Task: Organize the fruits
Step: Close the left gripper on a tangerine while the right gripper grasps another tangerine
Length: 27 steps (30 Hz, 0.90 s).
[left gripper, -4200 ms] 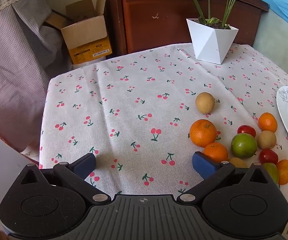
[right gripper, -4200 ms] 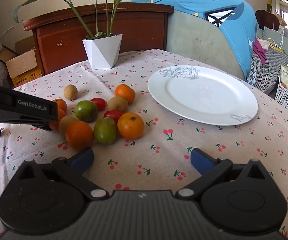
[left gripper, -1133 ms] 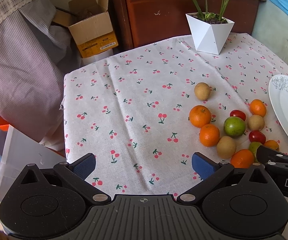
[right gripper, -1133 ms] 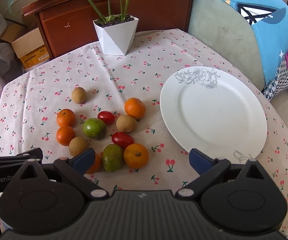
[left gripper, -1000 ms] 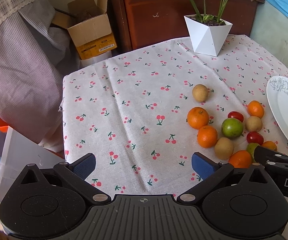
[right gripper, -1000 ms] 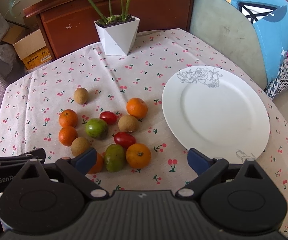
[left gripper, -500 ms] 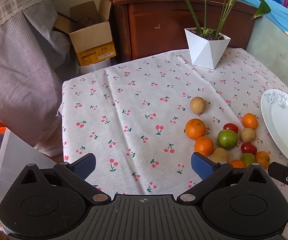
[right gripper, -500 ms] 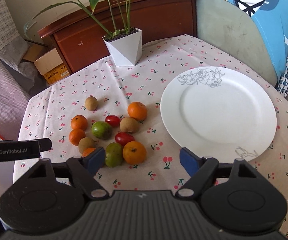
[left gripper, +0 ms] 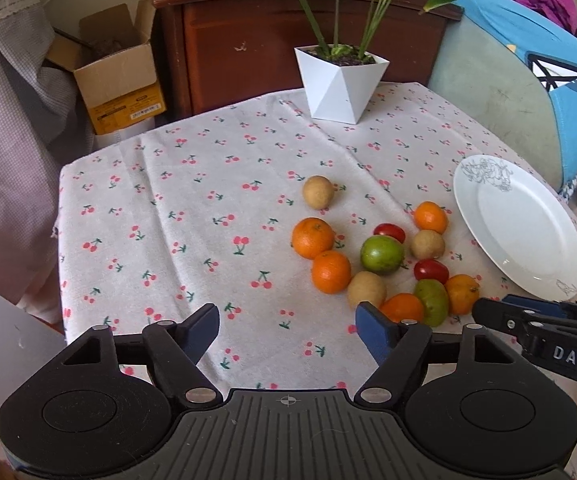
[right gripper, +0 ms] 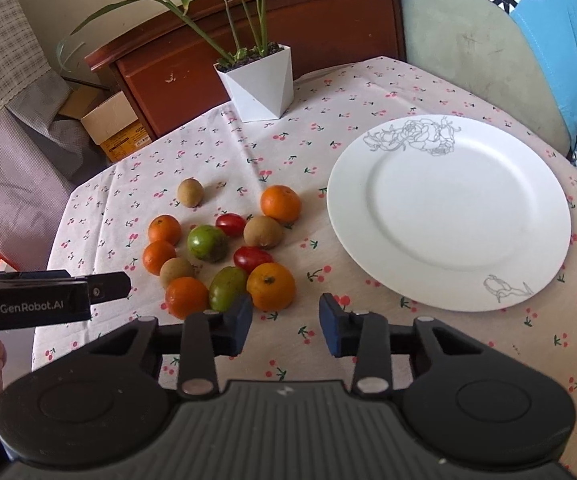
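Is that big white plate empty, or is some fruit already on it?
Empty. The plate shows only bare white surface and its drawn flower pattern; all the fruit lies beside it on the tablecloth.

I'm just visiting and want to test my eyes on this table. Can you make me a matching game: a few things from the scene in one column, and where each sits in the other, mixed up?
Things:
1. white plate
2. white plant pot
3. lone brown fruit
4. cardboard box

Places:
A. off the table, on the floor beside the wooden cabinet
B. at the table's far edge
C. on the cloth, apart from the fruit cluster, on its far left side
D. right of the fruit, nothing on it

Pairs: 1-D, 2-B, 3-C, 4-A
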Each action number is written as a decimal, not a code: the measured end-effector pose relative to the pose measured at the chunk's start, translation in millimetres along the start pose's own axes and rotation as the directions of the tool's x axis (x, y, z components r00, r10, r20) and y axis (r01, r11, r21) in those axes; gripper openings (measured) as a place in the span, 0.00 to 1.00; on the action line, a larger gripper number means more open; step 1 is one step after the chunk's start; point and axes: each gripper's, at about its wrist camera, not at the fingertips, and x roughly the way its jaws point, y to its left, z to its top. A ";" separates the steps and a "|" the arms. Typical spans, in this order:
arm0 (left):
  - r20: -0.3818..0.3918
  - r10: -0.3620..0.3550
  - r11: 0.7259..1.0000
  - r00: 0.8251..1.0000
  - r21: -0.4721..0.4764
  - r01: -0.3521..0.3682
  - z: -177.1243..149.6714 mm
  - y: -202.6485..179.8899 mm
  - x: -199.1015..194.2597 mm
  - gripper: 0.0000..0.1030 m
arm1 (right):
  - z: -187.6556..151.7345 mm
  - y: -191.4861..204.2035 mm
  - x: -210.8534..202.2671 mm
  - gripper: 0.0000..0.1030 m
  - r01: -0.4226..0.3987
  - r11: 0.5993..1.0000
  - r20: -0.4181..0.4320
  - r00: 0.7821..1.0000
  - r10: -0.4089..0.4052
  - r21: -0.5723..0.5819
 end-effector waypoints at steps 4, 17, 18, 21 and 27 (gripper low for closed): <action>-0.014 -0.050 0.998 0.999 0.042 0.050 -4.5 -10.6 3.5 0.62 | 2.0 -3.8 5.8 0.31 -0.022 0.999 -0.002 1.000 0.022 0.037; -0.041 -0.169 0.980 0.985 0.102 0.173 -17.3 -29.2 15.8 0.41 | 5.0 -2.7 19.5 0.28 -0.059 0.995 -0.010 0.998 0.060 0.083; -0.040 -0.176 0.979 0.984 0.100 0.179 -17.0 -29.3 16.0 0.39 | 5.4 -2.6 19.1 0.28 -0.059 0.995 -0.012 0.998 0.060 0.082; -0.031 -0.196 0.976 0.980 0.092 0.198 -16.2 -29.8 15.6 0.36 | 6.1 -2.9 15.9 0.28 -0.049 0.996 -0.020 0.999 0.051 0.074; -0.017 -0.217 0.971 0.976 0.102 0.218 -14.9 -37.7 18.7 0.34 | 6.1 -15.0 9.5 0.28 -0.030 0.993 -0.052 0.998 0.036 0.112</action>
